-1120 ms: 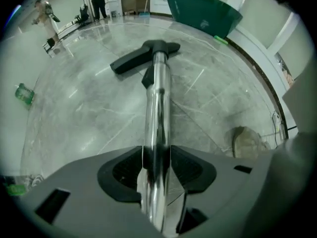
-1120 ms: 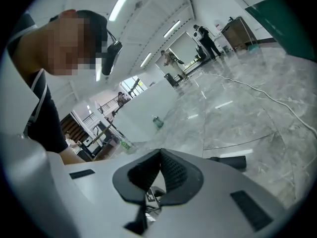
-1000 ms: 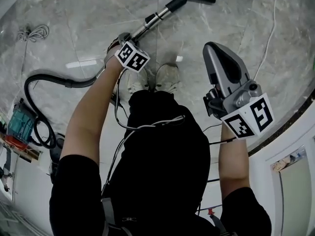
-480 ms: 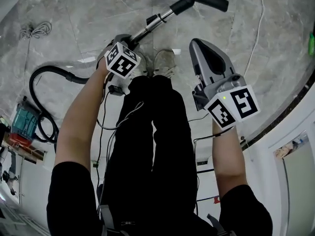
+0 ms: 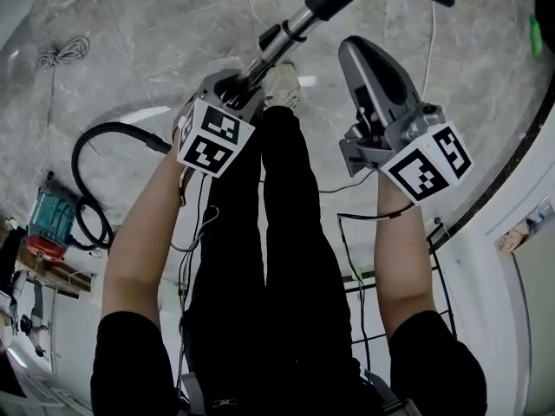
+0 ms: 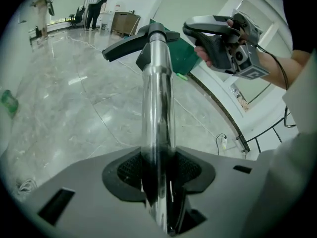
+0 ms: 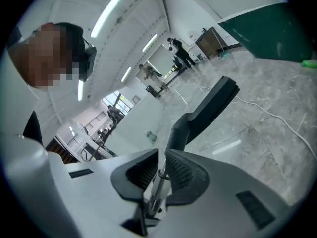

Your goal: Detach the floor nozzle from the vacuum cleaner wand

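Clearly, the left tool (image 6: 158,165) is closed tight on the chrome wand (image 6: 157,93) and grips it at its near part. From the jaws the wand runs away over the marble floor (image 6: 74,108). The black floor nozzle (image 6: 124,44) sits on the far end of the wand, joined to it. The right tool (image 7: 159,170) is held to the right of the wand, near the nozzle end but apart from it. Its jaws are only a little apart and hold nothing; the wand shows through the gap, farther away. A black hose (image 5: 108,131) curves off to the left.
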The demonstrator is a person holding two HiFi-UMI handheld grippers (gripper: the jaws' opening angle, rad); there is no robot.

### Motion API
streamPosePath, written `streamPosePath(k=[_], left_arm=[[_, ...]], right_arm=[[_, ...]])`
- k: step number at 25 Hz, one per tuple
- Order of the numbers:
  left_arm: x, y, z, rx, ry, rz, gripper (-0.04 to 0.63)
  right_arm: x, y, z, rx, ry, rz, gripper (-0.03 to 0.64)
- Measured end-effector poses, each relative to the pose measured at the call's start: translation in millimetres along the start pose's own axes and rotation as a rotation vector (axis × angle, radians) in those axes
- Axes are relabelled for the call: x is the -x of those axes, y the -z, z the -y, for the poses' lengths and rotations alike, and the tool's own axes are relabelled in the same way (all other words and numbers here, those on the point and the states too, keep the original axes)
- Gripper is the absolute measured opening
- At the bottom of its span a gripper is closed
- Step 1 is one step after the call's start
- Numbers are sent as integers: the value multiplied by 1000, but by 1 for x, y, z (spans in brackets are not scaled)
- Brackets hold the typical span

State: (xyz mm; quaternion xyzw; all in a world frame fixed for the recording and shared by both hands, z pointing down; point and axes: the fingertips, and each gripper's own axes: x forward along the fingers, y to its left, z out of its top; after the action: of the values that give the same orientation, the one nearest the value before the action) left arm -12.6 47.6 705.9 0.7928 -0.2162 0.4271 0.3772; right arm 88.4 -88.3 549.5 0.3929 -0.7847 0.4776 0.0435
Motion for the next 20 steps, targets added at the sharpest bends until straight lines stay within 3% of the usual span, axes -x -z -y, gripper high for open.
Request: streamPosePath(k=[1, 2, 3, 4, 6, 10, 14, 15, 17, 20], left_arm=[[4, -2, 11, -4, 10, 7, 158], [8, -3, 20, -11, 20, 13, 158], [11, -4, 27, -19, 28, 18, 158], [13, -6, 31, -25, 33, 24, 158], [15, -10, 36, -31, 38, 39, 158], [20, -12, 60, -92, 83, 56, 158], [23, -7, 87, -168, 124, 49, 158], [25, -5, 90, -159, 131, 50, 158], [28, 1, 96, -118, 154, 57, 158], [31, 8, 107, -55, 204, 81, 158]], right_arm=[[2, -3, -4, -27, -27, 16, 73], [3, -7, -7, -51, -53, 24, 188], [2, -10, -9, -66, -71, 28, 249], [1, -12, -8, -69, -77, 30, 292], [-2, -12, -4, -50, -63, 22, 304], [-6, -7, -3, -59, -57, 19, 305], [-3, -17, -20, -106, -207, 34, 300], [-5, -16, -19, -123, -208, 29, 284], [-10, -11, -11, -151, -148, 5, 103], [-11, -3, -11, -147, -98, -50, 97]])
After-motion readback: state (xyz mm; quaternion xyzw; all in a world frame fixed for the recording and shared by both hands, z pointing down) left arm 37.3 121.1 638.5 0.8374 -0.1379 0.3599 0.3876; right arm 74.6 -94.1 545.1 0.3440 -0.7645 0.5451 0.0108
